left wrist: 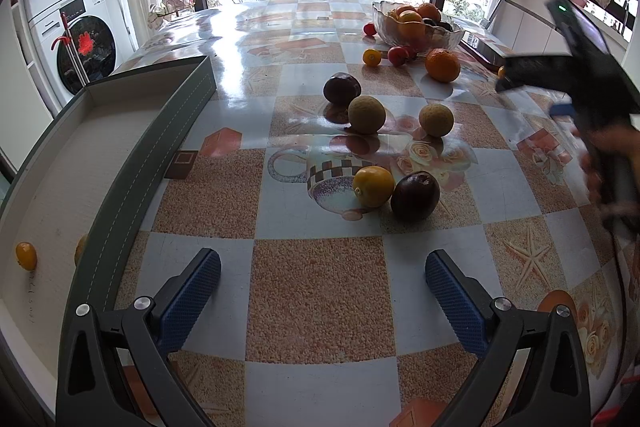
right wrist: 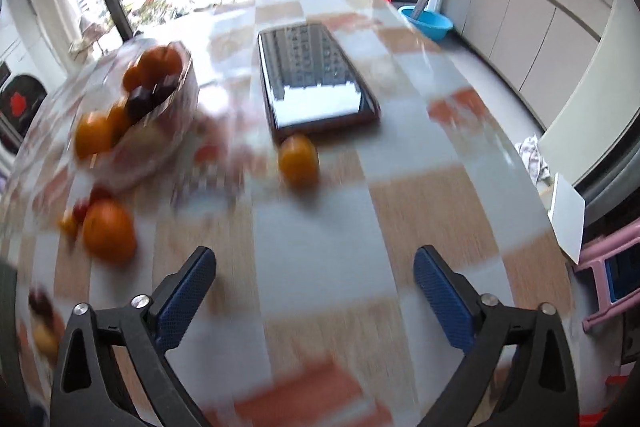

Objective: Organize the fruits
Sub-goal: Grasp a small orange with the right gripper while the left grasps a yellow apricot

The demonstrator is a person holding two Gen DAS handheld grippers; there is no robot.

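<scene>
My left gripper (left wrist: 322,287) is open and empty above the checkered table. Ahead lie a yellow fruit (left wrist: 373,186) touching a dark plum (left wrist: 415,195), two tan round fruits (left wrist: 366,114) (left wrist: 436,119), another plum (left wrist: 341,89), an orange (left wrist: 442,65) and small tomatoes (left wrist: 398,55). A glass bowl (left wrist: 416,27) holds more fruit. A grey tray (left wrist: 132,163) at left holds a small yellow fruit (left wrist: 26,255). My right gripper (right wrist: 314,281) is open and empty; its view is blurred, with a small orange fruit (right wrist: 299,159) ahead and the bowl (right wrist: 160,115) at left.
A dark phone or tablet (right wrist: 314,79) lies on the table beyond the small orange fruit. A larger orange (right wrist: 109,230) lies left of my right gripper. The right gripper's body (left wrist: 580,79) shows at the right of the left wrist view. A washing machine (left wrist: 76,39) stands at left.
</scene>
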